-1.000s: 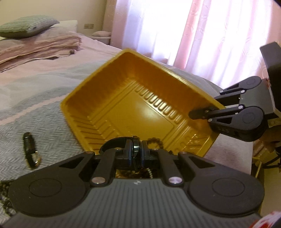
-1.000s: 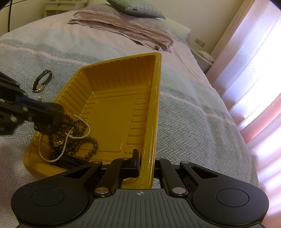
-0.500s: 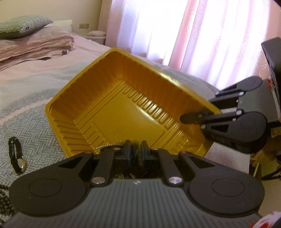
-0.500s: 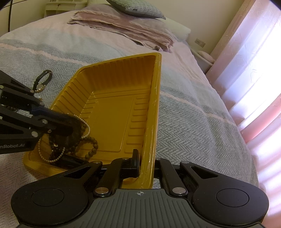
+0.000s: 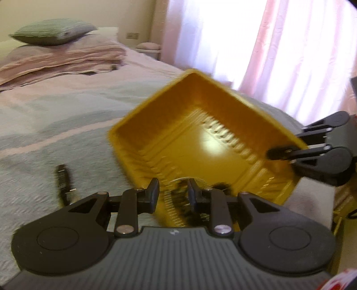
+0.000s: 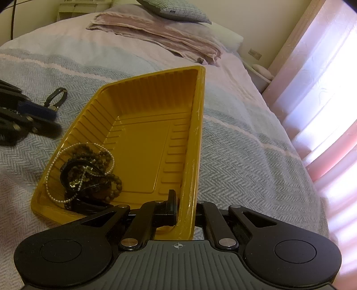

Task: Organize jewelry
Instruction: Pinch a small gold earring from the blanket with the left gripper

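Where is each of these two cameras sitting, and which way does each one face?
Left wrist view: sits on the left gripper, looking past its open fingers across the yellow tray toward the curtains; the right gripper shows at the tray's rim.
Right wrist view: sits on the right gripper, shut on the tray wall, facing the pillow; the left gripper shows at left.
Both share the tray, jewelry pile and bed.

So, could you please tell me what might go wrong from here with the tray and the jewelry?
The right tool pinches only one wall of the yellow tray, so the thin plastic could flex or slip free. The tangled jewelry sits piled at one end of the tray and might slide or knot further if the tray tips. The left tool, jaws just opened and empty, could snag the bedspread reaching for the black band.
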{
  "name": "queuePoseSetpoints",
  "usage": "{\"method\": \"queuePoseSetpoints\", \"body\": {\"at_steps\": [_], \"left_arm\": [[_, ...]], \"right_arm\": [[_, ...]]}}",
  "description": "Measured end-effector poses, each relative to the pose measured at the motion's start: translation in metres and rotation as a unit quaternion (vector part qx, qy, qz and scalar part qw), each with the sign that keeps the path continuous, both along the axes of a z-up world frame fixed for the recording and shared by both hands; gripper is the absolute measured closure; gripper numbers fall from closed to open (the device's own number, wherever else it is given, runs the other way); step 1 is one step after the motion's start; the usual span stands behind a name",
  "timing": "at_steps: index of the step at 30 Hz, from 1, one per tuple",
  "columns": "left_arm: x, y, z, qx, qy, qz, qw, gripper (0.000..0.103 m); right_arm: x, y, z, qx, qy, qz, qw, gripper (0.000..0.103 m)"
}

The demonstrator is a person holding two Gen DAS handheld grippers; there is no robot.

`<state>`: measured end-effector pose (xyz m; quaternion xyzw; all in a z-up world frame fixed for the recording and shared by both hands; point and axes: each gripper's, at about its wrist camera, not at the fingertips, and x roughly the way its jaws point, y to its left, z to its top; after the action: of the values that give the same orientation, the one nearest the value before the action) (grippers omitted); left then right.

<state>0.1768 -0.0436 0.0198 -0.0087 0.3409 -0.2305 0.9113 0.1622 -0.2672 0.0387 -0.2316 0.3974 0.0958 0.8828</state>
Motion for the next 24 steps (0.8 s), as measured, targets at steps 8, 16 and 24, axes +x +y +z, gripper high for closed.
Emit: {"method": "queuePoseSetpoints", "body": {"at_steps": [8,16,24], "left_arm": [[-0.003,0.052,-0.022,0.062,0.007,0.074,0.9953,0.078],[0.002,0.064,-0.035,0.072,0.005,0.086,0.9937,0.078],[0.021,0.041,-0.053,0.100,0.004,0.060,0.9932,0.078]], "right_arm": [[-0.001,-0.001,0.000,-0.002,0.001,0.001,1.000,0.099],[-0.001,0.001,0.000,-0.005,0.002,0.001,1.000,0.099],[-0.002,0.001,0.000,-0.005,0.001,0.003,1.000,0.099]]}}
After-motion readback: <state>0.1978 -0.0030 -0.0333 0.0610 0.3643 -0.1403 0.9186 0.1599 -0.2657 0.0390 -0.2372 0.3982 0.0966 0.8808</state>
